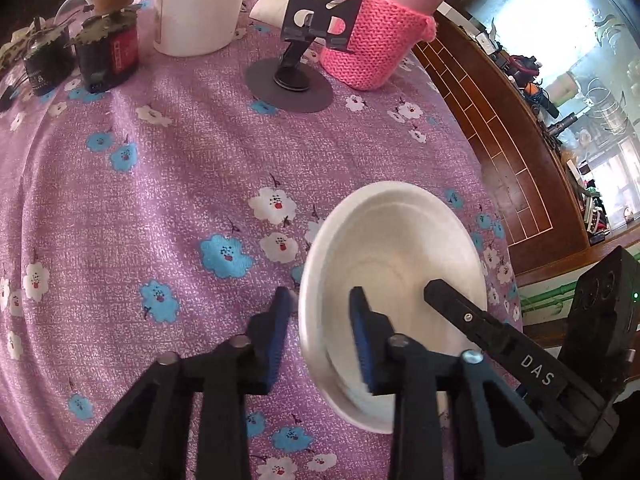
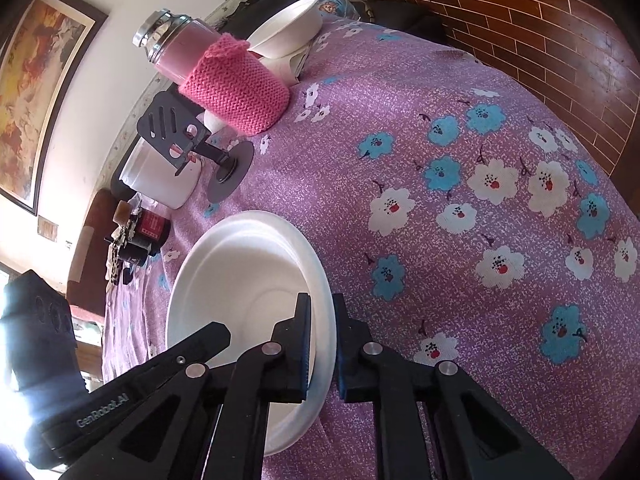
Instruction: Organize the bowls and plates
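Observation:
A white foam plate (image 1: 394, 264) lies on the purple floral tablecloth (image 1: 160, 200); it looks like two plates nested. My left gripper (image 1: 320, 310) is open, one finger outside the plate's left rim and one inside. In the right wrist view my right gripper (image 2: 322, 328) is shut on the right rim of the same plate (image 2: 240, 272). Its finger (image 1: 460, 308) reaches into the plate in the left wrist view. White bowls (image 2: 290, 30) are stacked at the far edge of the table.
At the back stand a pink flask in a knitted sleeve (image 1: 384, 28), a black phone stand (image 1: 308, 40), a white jar (image 1: 196, 4) and small dark jars (image 1: 108, 56). The table edge (image 1: 492, 200) drops to a brick-patterned floor on the right.

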Tool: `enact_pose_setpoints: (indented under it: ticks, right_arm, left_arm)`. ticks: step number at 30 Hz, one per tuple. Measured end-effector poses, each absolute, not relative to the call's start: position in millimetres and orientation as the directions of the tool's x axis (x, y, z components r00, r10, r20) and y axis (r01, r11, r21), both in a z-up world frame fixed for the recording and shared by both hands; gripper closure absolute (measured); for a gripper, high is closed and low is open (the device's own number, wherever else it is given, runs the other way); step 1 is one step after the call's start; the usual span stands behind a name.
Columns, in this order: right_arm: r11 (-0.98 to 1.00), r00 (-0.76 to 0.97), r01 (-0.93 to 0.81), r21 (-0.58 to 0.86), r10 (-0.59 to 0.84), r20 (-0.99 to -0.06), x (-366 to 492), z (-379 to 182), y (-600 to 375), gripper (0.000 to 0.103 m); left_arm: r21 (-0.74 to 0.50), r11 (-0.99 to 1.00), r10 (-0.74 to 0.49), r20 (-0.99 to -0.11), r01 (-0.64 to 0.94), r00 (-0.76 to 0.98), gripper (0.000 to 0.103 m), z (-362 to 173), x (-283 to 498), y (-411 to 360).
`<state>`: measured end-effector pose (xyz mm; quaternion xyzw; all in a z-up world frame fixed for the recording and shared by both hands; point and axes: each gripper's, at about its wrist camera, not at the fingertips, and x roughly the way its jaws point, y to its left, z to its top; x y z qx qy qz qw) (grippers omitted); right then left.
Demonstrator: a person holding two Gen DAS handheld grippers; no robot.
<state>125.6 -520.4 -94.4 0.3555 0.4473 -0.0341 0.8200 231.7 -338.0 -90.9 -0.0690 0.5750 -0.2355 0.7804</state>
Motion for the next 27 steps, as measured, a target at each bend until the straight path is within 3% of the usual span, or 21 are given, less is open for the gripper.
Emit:
enact_pose_setpoints:
  ticks: [6,18,27]
  right_arm:
    - [0.748,0.605,0.370,0.551,0.257,-0.754,125,-95,-520,0.096]
    - [0.753,0.611,0.340,0.563,0.277,-0.741,118,-87,-506,0.096]
    - [0.810,0.623,0.170,0.562,0.353,-0.698,110,-50,-415,0.096]
  left_arm:
    - [-0.342,0.891,-0.422,-0.868,0.299,0.262,0.094,-85,230,-335]
    - [-0.317,0.900,-0.402,-0.869,0.300,0.289,0.094,-74,213,-313]
    - [-0.251,0.945,-0.318,-0.850,0.209,0.419,0.093,-27,167,-210]
